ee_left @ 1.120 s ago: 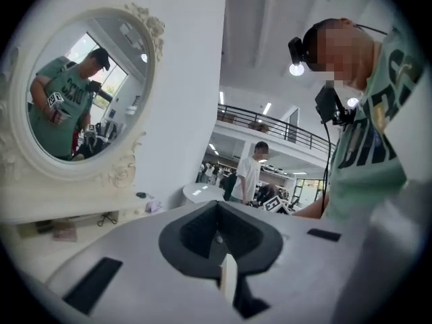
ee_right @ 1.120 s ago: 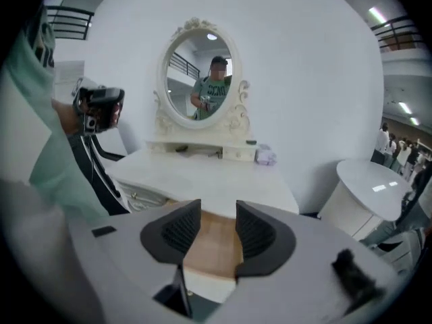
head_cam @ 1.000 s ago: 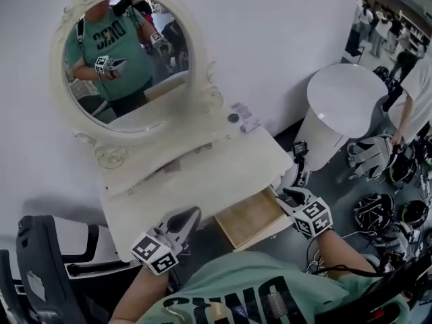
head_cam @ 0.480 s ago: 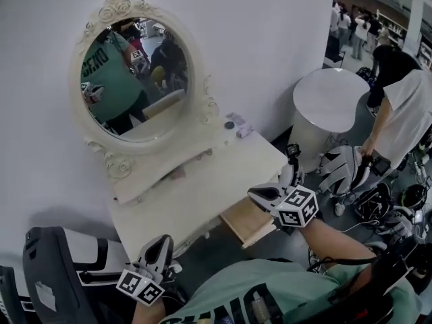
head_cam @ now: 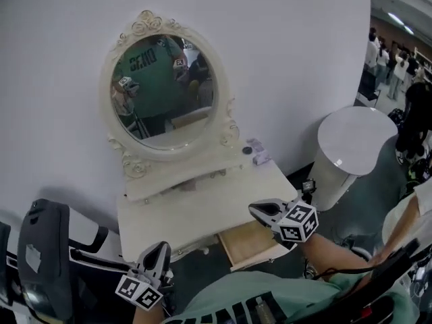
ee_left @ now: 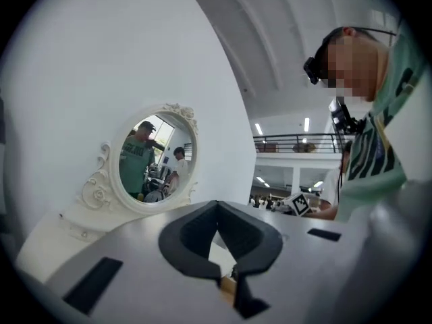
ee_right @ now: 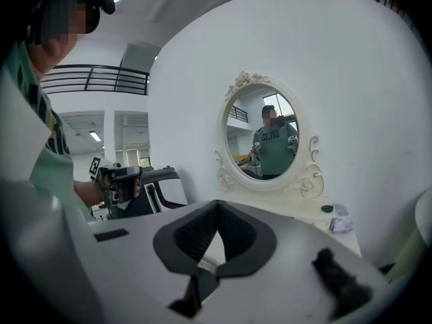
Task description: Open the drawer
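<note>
A white dressing table (head_cam: 202,211) stands against the wall. Its right-hand drawer (head_cam: 251,243) is pulled out and shows a bare wooden bottom. My right gripper (head_cam: 258,210) hovers above the drawer's front, clear of it, shut and holding nothing. My left gripper (head_cam: 162,250) is low in front of the table's left end, also shut and empty. In the left gripper view the left gripper (ee_left: 227,277) points level at the mirror (ee_left: 156,159), its dark jaws meeting at the tips. The right gripper (ee_right: 202,275) in the right gripper view likewise has its jaws together.
An oval mirror (head_cam: 165,90) in a carved frame rises at the table's back. Small items (head_cam: 256,154) lie at its back right corner. A white round pedestal table (head_cam: 354,137) stands to the right, a dark chair (head_cam: 44,262) to the left. People stand at far right.
The right gripper lifted from beside the drawer's front and its jaws closed. The left gripper drew back toward the lower left. The head view tilted upward; the drawer stays pulled out.
</note>
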{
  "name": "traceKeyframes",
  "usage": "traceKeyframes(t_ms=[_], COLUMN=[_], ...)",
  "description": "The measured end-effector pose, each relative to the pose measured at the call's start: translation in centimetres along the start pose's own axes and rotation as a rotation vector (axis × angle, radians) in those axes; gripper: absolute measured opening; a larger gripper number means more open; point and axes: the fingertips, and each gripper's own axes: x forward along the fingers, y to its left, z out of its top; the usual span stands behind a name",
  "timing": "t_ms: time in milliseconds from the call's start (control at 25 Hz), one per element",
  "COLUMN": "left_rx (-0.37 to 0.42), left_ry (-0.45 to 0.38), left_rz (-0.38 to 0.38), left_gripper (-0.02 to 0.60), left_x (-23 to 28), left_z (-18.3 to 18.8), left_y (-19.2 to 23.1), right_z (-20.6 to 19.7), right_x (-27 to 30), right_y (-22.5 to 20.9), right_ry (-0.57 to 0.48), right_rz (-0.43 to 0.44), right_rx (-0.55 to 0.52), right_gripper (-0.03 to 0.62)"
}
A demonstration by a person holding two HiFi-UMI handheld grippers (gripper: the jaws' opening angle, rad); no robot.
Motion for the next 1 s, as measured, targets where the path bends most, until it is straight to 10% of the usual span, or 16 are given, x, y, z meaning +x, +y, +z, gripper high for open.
traceKeyframes(t_ms=[1000], left_rx=[0.046], left_ry=[0.010], left_rz=[0.014], left_gripper=[0.009], left_x=[0.7], left_z=[0.4], left_y=[-1.5], right_z=[0.0], right_x=[-0.3], right_y=[-1.6], right_ry=[-0.025], right_rz=[-0.011], right_rx=[-0.052], right_gripper=[0.011])
